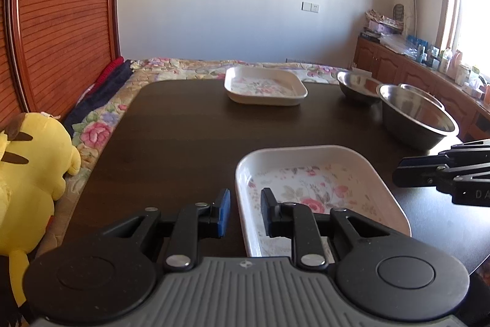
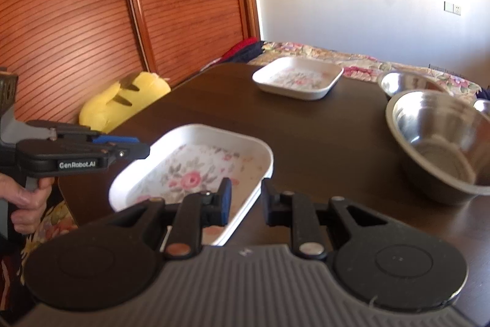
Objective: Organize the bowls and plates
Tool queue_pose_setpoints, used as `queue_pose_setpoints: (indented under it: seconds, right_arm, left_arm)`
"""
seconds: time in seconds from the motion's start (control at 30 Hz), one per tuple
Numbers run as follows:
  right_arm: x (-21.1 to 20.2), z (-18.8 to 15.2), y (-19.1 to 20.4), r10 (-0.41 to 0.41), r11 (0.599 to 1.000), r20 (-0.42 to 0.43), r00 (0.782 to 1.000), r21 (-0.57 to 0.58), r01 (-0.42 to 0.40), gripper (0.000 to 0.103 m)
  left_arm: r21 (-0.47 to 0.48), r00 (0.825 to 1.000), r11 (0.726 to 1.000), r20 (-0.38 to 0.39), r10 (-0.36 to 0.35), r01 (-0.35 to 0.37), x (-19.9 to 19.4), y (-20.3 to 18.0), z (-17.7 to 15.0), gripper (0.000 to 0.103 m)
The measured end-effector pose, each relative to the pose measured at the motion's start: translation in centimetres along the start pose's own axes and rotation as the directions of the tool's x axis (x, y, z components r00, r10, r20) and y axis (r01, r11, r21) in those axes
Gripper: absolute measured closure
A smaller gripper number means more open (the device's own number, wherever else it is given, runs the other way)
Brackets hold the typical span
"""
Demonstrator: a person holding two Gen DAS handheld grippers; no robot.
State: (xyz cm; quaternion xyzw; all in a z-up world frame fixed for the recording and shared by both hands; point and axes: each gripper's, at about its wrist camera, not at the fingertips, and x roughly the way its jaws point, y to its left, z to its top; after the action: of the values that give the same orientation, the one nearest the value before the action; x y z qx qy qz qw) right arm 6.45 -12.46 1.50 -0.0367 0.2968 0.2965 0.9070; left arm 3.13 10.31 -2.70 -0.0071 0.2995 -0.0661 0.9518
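I am straddling the near floral plate's (image 1: pixel 318 192) rim with both grippers, left (image 1: pixel 245 212) and right (image 2: pixel 246 201), fingers spread; squaring up before pinching should prevent slipping.

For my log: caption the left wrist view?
Open left hand-held gripper straddles near floral plate's left rim.

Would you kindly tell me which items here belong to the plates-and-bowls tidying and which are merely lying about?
Belongs to the job:
near floral plate
far floral plate
large steel bowl
steel bowl behind it

Just lying about:
yellow plush toy
floral bedspread
bottles on the side cabinet
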Motion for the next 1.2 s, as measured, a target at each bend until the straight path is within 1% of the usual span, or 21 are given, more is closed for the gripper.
queue_pose_setpoints:
  seconds: [0.13,0.4,0.6,0.67,0.73,0.8,0.93,1.03,1.1,1.2]
  right_arm:
    - [-0.5,0.7,-0.3,-0.01,1.0,0.026,1.0,-0.005,0.01,0.08]
    - [-0.9,2.8,-1.0,-0.02,0.999,0.061,0.998,-0.027,0.022,0.08]
    - [-0.6,4.3,-1.6,-0.024,0.999,0.085,0.996,-0.041,0.027,0.08]
    - [-0.4,4.7,-1.7,-0.021,0.999,0.088,0.996,-0.036,0.024,0.08]
    - [-0.3,5.1,-1.8,-0.02,0.999,0.089,0.996,-0.033,0.023,0.08]
    - [-0.3,5.5,-1.8,-0.028,0.999,0.093,0.995,-0.038,0.031,0.08]
    - [0.1,6.5,-2.2,-0.036,0.999,0.097,0.995,-0.037,0.039,0.079]
    - [0.6,7.3,-2.8,-0.042,0.998,0.1,0.994,-0.037,0.046,0.078]
    - [1.1,7.8,-3.1,-0.044,0.998,0.098,0.994,-0.04,0.049,0.074]
    - [2.0,8.6,-3.6,-0.048,0.998,0.088,0.995,-0.039,0.051,0.073]
  left_arm:
    - [0.007,1.0,1.0,0.014,0.002,-0.002,-0.3,0.0,0.7,0.077]
    - [0.048,0.999,0.999,0.033,0.005,-0.007,0.4,-0.4,3.0,0.077]
    - [0.061,0.999,0.998,0.045,0.007,-0.01,0.9,-0.6,4.4,0.077]
    - [0.068,0.999,0.998,0.048,0.012,-0.015,1.0,-0.6,4.8,0.073]
    - [0.077,0.999,0.997,0.053,0.012,-0.016,1.1,-0.7,5.2,0.068]
    - [0.081,0.998,0.997,0.055,0.011,-0.016,1.2,-0.6,5.7,0.065]
    - [0.085,0.998,0.996,0.066,0.021,-0.027,1.4,-0.4,6.6,0.057]
    - [0.092,0.997,0.995,0.066,0.03,-0.036,1.9,-0.4,7.4,0.054]
    - [0.095,0.997,0.995,0.066,0.033,-0.04,2.4,-0.4,7.9,0.052]
    - [0.1,0.997,0.994,0.064,0.032,-0.038,3.4,-0.2,8.7,0.049]
